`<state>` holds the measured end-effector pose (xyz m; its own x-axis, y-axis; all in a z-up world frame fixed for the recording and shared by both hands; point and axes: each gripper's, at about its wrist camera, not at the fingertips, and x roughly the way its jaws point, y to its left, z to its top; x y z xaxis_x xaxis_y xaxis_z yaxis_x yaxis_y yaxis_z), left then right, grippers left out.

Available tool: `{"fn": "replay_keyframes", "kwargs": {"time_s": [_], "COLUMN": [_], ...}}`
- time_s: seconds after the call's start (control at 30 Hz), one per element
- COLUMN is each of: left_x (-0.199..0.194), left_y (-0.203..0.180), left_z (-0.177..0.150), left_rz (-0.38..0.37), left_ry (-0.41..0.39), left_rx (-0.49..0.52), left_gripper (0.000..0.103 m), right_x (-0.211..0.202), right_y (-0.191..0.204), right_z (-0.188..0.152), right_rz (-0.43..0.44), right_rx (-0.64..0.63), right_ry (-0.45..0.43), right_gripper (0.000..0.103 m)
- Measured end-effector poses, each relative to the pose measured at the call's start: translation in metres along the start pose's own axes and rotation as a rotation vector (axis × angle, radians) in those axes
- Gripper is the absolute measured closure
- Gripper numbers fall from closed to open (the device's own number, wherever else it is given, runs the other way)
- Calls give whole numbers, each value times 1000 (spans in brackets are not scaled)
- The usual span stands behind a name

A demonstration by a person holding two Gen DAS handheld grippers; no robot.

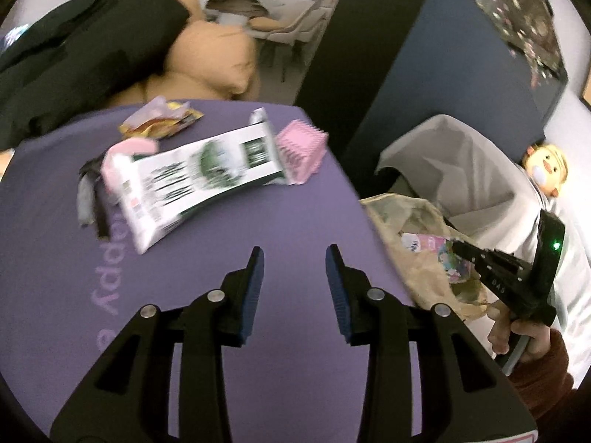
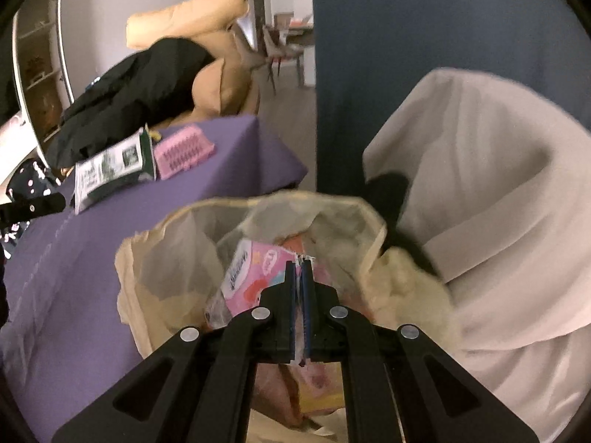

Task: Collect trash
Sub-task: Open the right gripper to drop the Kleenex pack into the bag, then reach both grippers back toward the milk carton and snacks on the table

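Trash is partly gathered, as far as these views show: the translucent bag [image 2: 258, 243] beside the purple table [image 1: 258, 221] already has a pink printed wrapper [image 2: 258, 269] in its mouth, and your right gripper [image 2: 300, 269] is clenched on that wrapper, its pads pressed together with a thin edge of film pinched between them. I judge you are lowering it into the bag, so that piece is nearly done but not yet let go. Your left gripper [image 1: 294, 258] hangs over bare purple cloth with its jaws parted and nothing between them. Well ahead of it lies what is left: a long green-and-white packet [image 1: 192, 181], flat on the table, with a pink comb-like piece [image 1: 301, 151] touching its far end and a crumpled yellow-and-pink wrapper [image 1: 162, 122] beyond, near the table's far edge. Something pink and something dark sit at the packet's near-left end, too blurred to name. Whether the comb-like piece counts as trash I cannot tell. So one item is going in and at least two wrappers remain for your free left gripper.
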<state>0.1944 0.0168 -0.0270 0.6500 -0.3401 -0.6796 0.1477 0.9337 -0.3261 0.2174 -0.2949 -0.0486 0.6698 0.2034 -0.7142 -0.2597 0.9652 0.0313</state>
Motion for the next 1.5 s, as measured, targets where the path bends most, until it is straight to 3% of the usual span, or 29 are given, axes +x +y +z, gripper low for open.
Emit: {"fn": "replay_keyframes", "kwargs": {"time_s": [0.2, 0.3, 0.33, 0.5, 0.77, 1.13, 1.27, 1.4, 1.5], "left_x": [-14, -24, -28, -42, -65, -94, -103, -109, -113], "left_y": [32, 46, 52, 78, 124, 188, 208, 218, 221], "left_z": [-6, -7, -8, -13, -17, -24, -33, -39, -42], "left_rz": [12, 22, 25, 53, 115, 165, 164, 155, 151], "left_ry": [-32, -53, -60, -73, -108, -155, -166, -168, -173], "left_rx": [-71, -96, -105, -147, -201, -251, -292, -301, -304], "left_gripper": [70, 70, 70, 69, 68, 64, 64, 64, 64], "right_x": [4, -5, -9, -34, -51, 6, 27, 50, 74], "right_y": [-2, -1, -1, 6, 69, 175, 209, 244, 255], "right_z": [0, 3, 5, 21, 60, 93, 110, 129, 139], "right_rz": [-4, -5, -12, -98, -43, 102, 77, -2, -64], "right_rx": [4, -13, -15, -28, -96, -73, -39, -113, -123], "right_ry": [63, 56, 48, -19, -124, -44, -51, -90, -73], "right_gripper": [93, 57, 55, 55, 55, 55, 55, 55, 55]}}
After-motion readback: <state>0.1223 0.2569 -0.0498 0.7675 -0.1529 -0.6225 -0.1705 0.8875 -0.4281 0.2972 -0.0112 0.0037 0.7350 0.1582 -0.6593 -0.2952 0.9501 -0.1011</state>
